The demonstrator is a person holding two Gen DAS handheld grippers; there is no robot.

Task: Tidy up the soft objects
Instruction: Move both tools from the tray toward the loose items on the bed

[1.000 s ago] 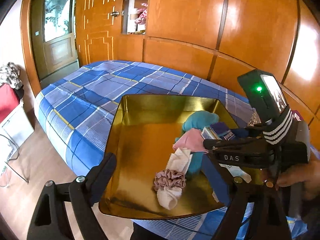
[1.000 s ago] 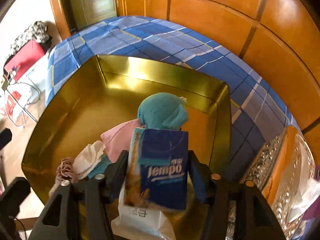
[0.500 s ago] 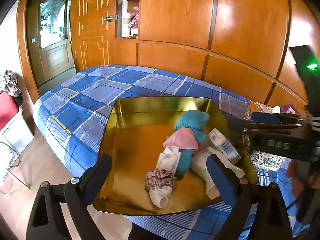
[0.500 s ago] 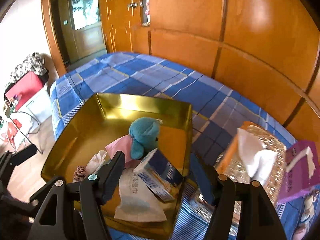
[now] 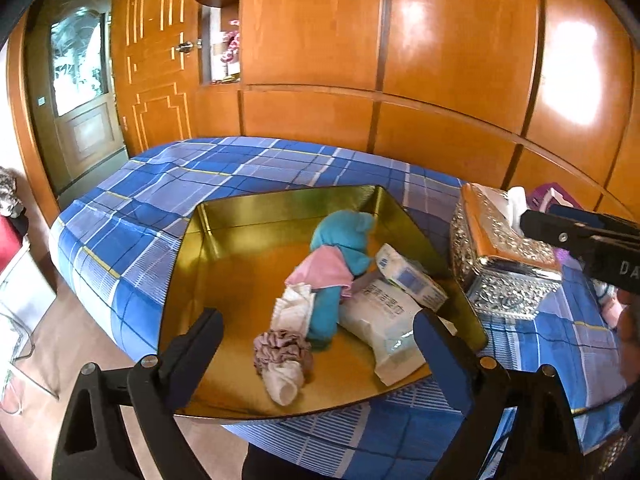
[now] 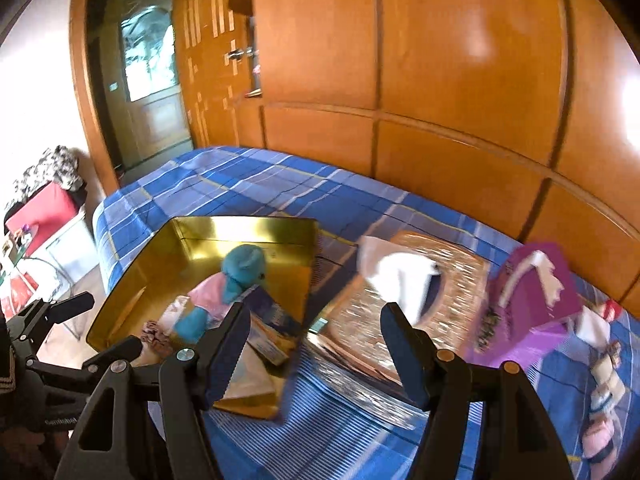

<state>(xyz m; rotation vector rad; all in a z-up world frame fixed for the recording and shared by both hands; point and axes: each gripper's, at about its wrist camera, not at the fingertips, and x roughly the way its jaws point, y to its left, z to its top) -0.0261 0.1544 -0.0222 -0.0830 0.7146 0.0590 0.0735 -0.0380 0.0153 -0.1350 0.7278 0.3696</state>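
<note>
The gold tray (image 5: 280, 216) sits on the blue plaid bed (image 5: 168, 188) and holds the soft items. A teal plush toy (image 5: 340, 236) with a pink cloth (image 5: 322, 270) lies at its centre. Nearer are a white sock (image 5: 292, 310) and a mauve scrunchie (image 5: 282, 350). To the right lie a white wipes packet (image 5: 386, 322) and a blue tissue pack (image 5: 410, 278). Right of the tray stands a silver tissue box (image 5: 500, 264), then a purple box (image 6: 532, 292). The left gripper (image 5: 320, 344) hovers over the tray's near edge, fingers spread, nothing between them. The right gripper (image 6: 316, 344) is above the bed beside the tray, fingers apart and empty.
</note>
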